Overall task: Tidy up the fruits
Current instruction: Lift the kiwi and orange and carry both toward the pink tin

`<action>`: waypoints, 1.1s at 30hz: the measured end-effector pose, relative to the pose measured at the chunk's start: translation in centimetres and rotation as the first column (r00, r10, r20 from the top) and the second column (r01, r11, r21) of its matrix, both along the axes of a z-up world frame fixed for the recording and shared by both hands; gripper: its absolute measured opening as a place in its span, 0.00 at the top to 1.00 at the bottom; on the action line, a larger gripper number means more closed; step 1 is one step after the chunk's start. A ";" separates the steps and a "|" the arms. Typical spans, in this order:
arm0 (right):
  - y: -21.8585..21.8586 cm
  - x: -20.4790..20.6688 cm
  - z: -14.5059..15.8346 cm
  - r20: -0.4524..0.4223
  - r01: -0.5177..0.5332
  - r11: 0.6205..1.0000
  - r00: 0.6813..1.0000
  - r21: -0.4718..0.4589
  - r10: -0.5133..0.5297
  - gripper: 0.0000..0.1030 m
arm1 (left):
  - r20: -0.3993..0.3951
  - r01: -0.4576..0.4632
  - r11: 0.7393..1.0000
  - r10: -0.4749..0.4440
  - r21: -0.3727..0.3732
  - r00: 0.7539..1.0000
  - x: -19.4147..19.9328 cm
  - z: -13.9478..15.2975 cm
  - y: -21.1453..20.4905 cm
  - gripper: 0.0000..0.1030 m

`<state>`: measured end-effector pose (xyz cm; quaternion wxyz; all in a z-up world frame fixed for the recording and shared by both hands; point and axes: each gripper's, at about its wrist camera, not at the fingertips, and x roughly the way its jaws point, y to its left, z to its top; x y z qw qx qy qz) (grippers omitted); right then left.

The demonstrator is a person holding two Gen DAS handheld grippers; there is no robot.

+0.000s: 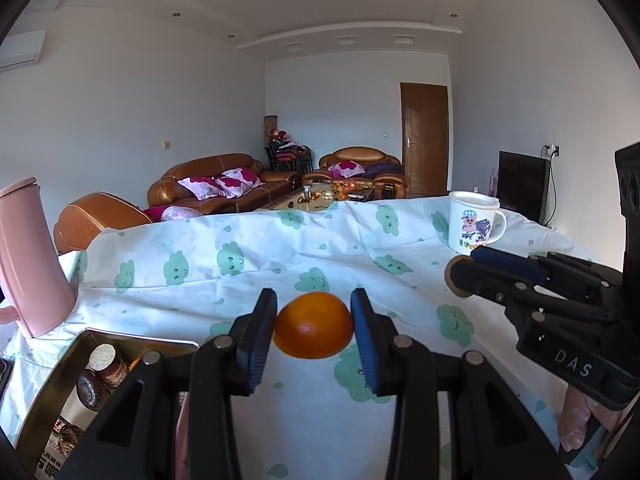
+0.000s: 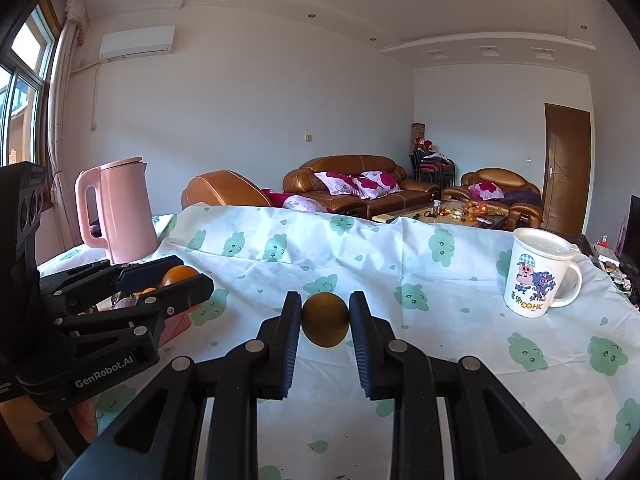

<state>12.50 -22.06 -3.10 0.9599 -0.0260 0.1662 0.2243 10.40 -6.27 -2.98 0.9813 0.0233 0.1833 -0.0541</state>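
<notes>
1. Far left of the table: a pink kettle point(image 2: 118, 212) stands upright on the cloud-print tablecloth point(image 2: 440, 280), handle turned toward the window side.
2. Just in front of the kettle, at the table's left edge, sits a metal tin point(image 1: 56, 384). It holds a dark bottle with a cork stopper point(image 1: 100, 376) and other items too crowded to identify; printed packaging shows at its near end.
3. The left gripper point(image 1: 314, 326) is held above the tablecloth, to the right of the tin. Its jaws are closed partway, both blue pads pressing the sides of an orange point(image 1: 313, 325). The orange is clear of the cloth, carried between the pads.
4. In the right wrist view the same gripper point(image 2: 188, 276) appears at the left, side on, with the orange point(image 2: 180, 274) visible between its fingers.
5. The right gripper point(image 2: 325, 320) is over the middle of the table, to the right of the left one. Its jaws are drawn in tight on a small round brown-green fruit point(image 2: 325, 320), which is gripped on both sides and lifted off the cloth.
6. In the left wrist view this gripper point(image 1: 464, 276) enters from the right; the fruit shows only as a round edge at its tip. A hand point(image 1: 580, 420) is partly visible below it.
7. Far right of the table: a white cartoon-print mug point(image 2: 536, 272) stands upright, handle to the right, well apart from both grippers.
8. Behind the table: brown leather sofas point(image 2: 360, 184) with floral cushions, and a cluttered low table.
</notes>
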 end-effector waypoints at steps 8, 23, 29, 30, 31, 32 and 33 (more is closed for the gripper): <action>-0.1 -0.7 0.1 0.037 0.006 1.000 0.999 0.004 -0.006 0.74 | 0.041 -0.014 1.000 0.014 -0.005 0.999 -0.7 0.2 0.2 0.61; -0.2 -1.8 0.3 0.050 0.013 1.000 0.999 -0.003 -0.012 0.74 | 0.055 0.007 1.000 -0.006 -0.025 0.998 -1.8 0.3 0.2 0.61; 0.2 -2.3 0.3 0.043 0.017 1.000 0.999 -0.016 -0.016 0.74 | 0.048 0.028 0.999 -0.026 -0.034 0.999 -2.0 0.3 0.2 0.61; 0.2 -2.3 0.3 0.038 0.016 1.000 0.999 -0.016 -0.016 0.74 | 0.046 0.031 0.999 -0.029 -0.036 0.999 -2.0 0.3 0.2 0.61; 0.2 -2.2 0.3 0.029 0.015 1.000 0.999 -0.014 -0.015 0.74 | 0.044 0.034 0.999 -0.032 -0.039 0.998 -2.0 0.3 0.2 0.61; 0.3 -2.2 0.2 0.022 0.013 1.000 1.000 -0.010 -0.013 0.74 | 0.042 0.036 0.998 -0.034 -0.044 0.999 -2.1 0.3 0.3 0.61; 0.2 -2.2 0.2 0.016 0.009 1.000 1.000 -0.002 -0.009 0.74 | 0.038 0.038 0.998 -0.036 -0.051 0.999 -2.2 0.3 0.4 0.61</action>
